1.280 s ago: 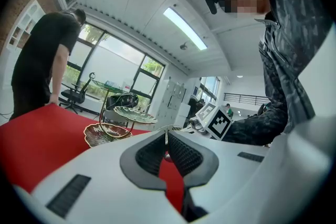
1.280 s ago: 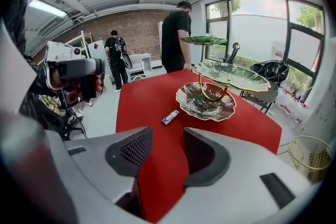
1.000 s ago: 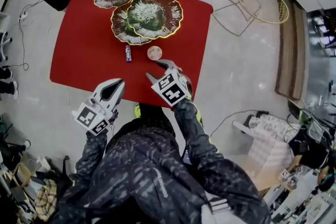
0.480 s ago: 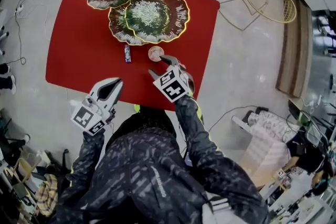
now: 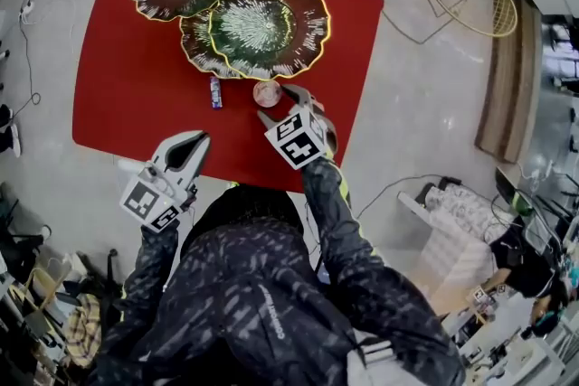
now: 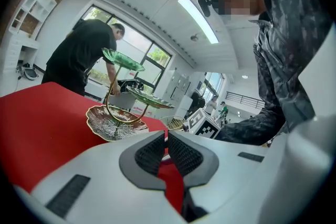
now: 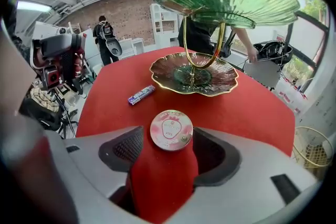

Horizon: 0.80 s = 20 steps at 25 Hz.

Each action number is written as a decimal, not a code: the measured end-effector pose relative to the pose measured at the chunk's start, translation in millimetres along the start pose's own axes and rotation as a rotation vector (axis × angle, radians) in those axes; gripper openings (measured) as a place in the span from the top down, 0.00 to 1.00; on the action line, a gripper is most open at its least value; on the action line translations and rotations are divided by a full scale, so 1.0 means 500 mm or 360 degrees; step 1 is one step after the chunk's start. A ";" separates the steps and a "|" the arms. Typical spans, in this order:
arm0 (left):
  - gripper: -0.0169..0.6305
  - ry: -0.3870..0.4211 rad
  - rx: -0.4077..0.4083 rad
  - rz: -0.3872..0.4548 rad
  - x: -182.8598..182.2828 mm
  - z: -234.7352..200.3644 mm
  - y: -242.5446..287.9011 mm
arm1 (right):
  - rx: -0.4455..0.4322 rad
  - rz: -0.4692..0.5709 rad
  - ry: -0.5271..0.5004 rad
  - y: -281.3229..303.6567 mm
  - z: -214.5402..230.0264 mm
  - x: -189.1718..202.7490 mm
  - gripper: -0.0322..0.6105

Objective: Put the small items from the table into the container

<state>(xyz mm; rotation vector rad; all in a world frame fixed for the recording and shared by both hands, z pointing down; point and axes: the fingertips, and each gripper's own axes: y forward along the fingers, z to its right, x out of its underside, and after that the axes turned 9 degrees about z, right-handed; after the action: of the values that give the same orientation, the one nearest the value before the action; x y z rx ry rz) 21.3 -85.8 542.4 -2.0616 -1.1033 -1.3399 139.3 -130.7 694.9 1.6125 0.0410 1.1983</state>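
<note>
My right tool (image 5: 276, 102), jaws opening, straddles the round tin (image 5: 266, 92) mid-frame on the red tabletop (image 5: 127, 95); closing on it comes next, I judge. Left tool (image 5: 194, 142), jaws together, hangs lower left.

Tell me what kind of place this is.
Probably a lab or workshop studio, not a home: long white ceiling strip lights, a red-brick back wall, and loose black cables trailing over the polished grey floor.
</note>
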 end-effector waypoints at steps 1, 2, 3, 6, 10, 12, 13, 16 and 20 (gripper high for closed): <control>0.95 -0.0007 -0.0004 -0.0003 0.002 -0.003 0.001 | -0.0005 -0.0005 -0.0002 0.003 0.002 0.001 0.51; 0.95 -0.0012 -0.0010 -0.0006 0.003 -0.005 0.002 | -0.0013 -0.0009 -0.0003 0.006 0.002 0.001 0.50; 0.95 -0.0015 -0.0016 -0.0009 0.002 -0.006 0.001 | -0.0022 -0.0011 -0.0005 0.007 0.000 0.001 0.49; 0.95 -0.0017 -0.0033 -0.0010 -0.006 0.004 -0.003 | -0.0038 -0.0015 -0.0022 -0.001 -0.008 -0.002 0.48; 0.95 -0.0020 -0.0043 -0.0013 -0.012 0.010 -0.005 | -0.0046 -0.0036 -0.0037 -0.004 -0.013 0.000 0.47; 0.95 -0.0025 -0.0047 -0.0016 -0.012 0.007 -0.005 | -0.0054 -0.0047 -0.0038 0.001 -0.012 0.001 0.47; 0.95 -0.0026 -0.0049 -0.0016 -0.013 0.005 -0.005 | -0.0058 -0.0050 -0.0038 0.004 -0.012 0.001 0.47; 0.95 -0.0028 -0.0056 -0.0016 -0.013 0.002 -0.006 | -0.0057 -0.0062 -0.0058 0.012 -0.010 0.005 0.47; 0.95 -0.0034 -0.0063 -0.0019 -0.012 -0.004 -0.007 | -0.0048 -0.0091 -0.0106 0.021 -0.005 0.013 0.47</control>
<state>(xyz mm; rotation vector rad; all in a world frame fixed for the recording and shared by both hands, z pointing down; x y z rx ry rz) 16.1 -87.2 537.8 -2.1053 -1.1082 -1.3589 135.4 -129.6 706.6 1.6135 0.0263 1.0965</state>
